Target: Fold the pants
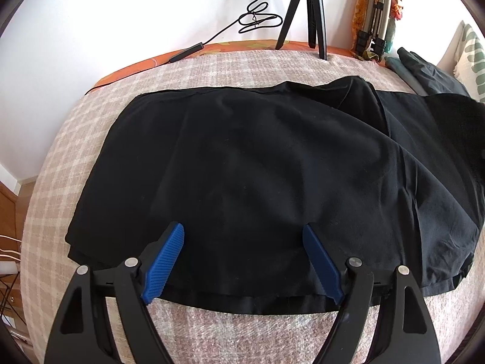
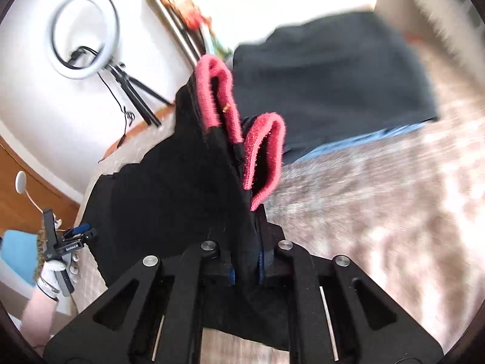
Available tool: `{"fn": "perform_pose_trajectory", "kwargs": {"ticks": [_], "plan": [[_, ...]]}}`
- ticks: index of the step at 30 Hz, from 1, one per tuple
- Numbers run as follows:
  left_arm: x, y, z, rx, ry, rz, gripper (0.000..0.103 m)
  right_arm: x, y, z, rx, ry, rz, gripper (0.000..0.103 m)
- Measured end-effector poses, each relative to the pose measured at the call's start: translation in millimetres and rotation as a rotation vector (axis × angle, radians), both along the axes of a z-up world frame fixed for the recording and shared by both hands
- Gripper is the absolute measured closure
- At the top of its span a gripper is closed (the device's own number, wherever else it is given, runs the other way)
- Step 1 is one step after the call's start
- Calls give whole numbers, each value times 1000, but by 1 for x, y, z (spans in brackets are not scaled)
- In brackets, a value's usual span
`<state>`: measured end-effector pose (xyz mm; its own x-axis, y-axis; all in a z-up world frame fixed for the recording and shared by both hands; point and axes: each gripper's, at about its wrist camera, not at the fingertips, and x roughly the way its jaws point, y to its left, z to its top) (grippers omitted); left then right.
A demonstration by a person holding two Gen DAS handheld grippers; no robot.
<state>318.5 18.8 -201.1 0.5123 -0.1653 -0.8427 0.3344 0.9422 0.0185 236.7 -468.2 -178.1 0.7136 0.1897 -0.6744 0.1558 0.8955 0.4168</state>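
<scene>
Pants [image 1: 242, 157]: partly folded on bed [image 1: 91, 127]. Right gripper [image 2: 247, 273] clamps raised pink-cuffed end; left gripper [image 1: 242, 261] agape, empty. Final fold remains.

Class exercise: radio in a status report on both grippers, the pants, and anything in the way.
Left gripper open, over the near hem. Right gripper shut on pants, lifting the pink-cuffed end. Tripod at the far edge, clear of the cloth.

A checked beige bed [image 1: 230, 66] carries spread black pants [image 1: 257, 157], a tripod [image 1: 309, 15] and dark folded clothes [image 1: 430, 75].
</scene>
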Motion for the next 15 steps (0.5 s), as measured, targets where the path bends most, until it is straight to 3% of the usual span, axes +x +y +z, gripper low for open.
{"fn": "perform_pose_trajectory", "kwargs": {"ticks": [2, 5, 9, 11, 12, 14, 15], "plan": [[-1, 1, 0, -3, -1, -2, 23, -2, -4, -6, -37, 46, -27, 94], [0, 3, 0, -6, 3, -1, 22, 11, -15, -31, 3, 138, -56, 89], [-1, 3, 0, 1, -3, -3, 22, 15, -6, -26, -130, 163, -54, 78], [-2, 2, 1, 2, -4, -5, 22, 7, -5, -17, -208, 166, -53, 57], [-2, 3, 2, 7, -5, -6, 22, 5, -6, -9, -232, 150, -57, 52], [-3, 3, 5, 27, -18, 1, 22, -19, -8, 8, -258, 117, -58, 29], [-5, 3, 7, 37, -27, -2, 22, -29, -8, 16, -257, 103, -52, 26]]}}
